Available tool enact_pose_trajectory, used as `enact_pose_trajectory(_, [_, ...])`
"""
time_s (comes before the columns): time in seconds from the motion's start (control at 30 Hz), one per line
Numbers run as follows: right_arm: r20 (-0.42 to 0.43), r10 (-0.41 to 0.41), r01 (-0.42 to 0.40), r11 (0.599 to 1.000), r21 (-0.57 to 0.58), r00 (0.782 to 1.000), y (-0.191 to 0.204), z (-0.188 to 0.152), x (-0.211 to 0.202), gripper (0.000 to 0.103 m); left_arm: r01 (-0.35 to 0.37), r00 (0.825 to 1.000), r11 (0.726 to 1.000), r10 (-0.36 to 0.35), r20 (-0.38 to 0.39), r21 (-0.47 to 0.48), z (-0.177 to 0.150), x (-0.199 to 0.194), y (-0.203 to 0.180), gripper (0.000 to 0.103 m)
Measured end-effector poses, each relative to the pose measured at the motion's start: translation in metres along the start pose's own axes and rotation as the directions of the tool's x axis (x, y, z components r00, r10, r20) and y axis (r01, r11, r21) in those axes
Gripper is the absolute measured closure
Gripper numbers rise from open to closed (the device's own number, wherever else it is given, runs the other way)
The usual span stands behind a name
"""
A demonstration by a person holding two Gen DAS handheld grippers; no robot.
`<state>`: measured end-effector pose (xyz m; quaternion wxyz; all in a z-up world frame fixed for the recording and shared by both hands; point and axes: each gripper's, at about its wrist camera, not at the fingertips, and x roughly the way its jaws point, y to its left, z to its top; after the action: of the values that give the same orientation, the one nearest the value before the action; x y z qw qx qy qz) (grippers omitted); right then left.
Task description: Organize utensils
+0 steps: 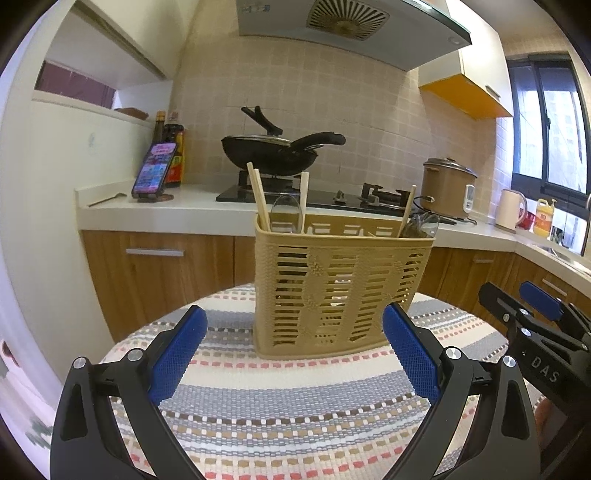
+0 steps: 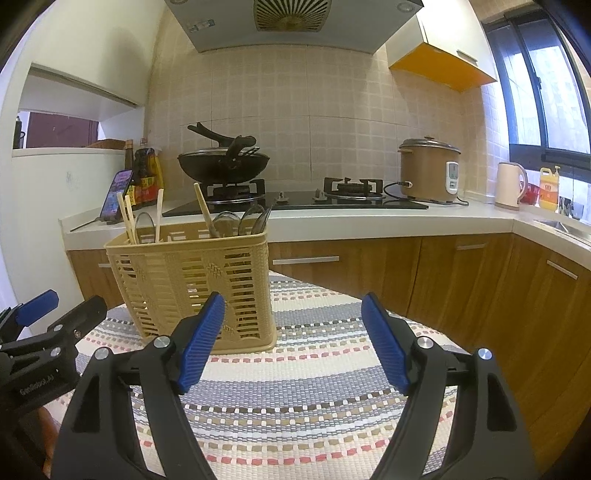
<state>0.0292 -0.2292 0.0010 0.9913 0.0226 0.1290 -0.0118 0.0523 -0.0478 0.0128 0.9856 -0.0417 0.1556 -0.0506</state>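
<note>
both ribbed blue grippers gape empty before the slatted plastic basket.

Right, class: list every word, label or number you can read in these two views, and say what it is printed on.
"DAS": right gripper, on its black body.
"GenRobot.AI", seen back to front: left gripper, on its black body; small, so uncertain.
Sauce bottles, phone screen, yellow jug, range hood sticker: too blurred to read.

Ahead of our tongs we see a matt plastic lattice basket holding wooden chopsticks and glossy metal spoons; under them lies rough woven cloth.
</note>
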Motion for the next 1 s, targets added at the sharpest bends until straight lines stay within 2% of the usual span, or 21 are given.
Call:
enact_pose_trajectory(0.3, [0.022,-0.001,0.001,1.0,-0.013,1.0,0.003,0.0,-0.007,0.029,-0.019,1.0,1.0,0.019,-0.013,-0.004,-0.001,0.003,0.002,0.01])
enact_pose_trajectory(0.4, [0.027,-0.004,0.004,1.0,-0.008,1.0,0.001,0.0,-0.008,0.025,-0.023,1.0,1.0,0.023,-0.016,-0.005,-0.001,0.004,0.002,0.01])
enact_pose_trajectory(1.0, [0.018,-0.001,0.0,1.0,0.031,1.0,-0.009,0.002,-0.007,0.021,-0.039,0.998,0.999,0.039,-0.041,-0.005,-0.003,0.008,0.002,0.01])
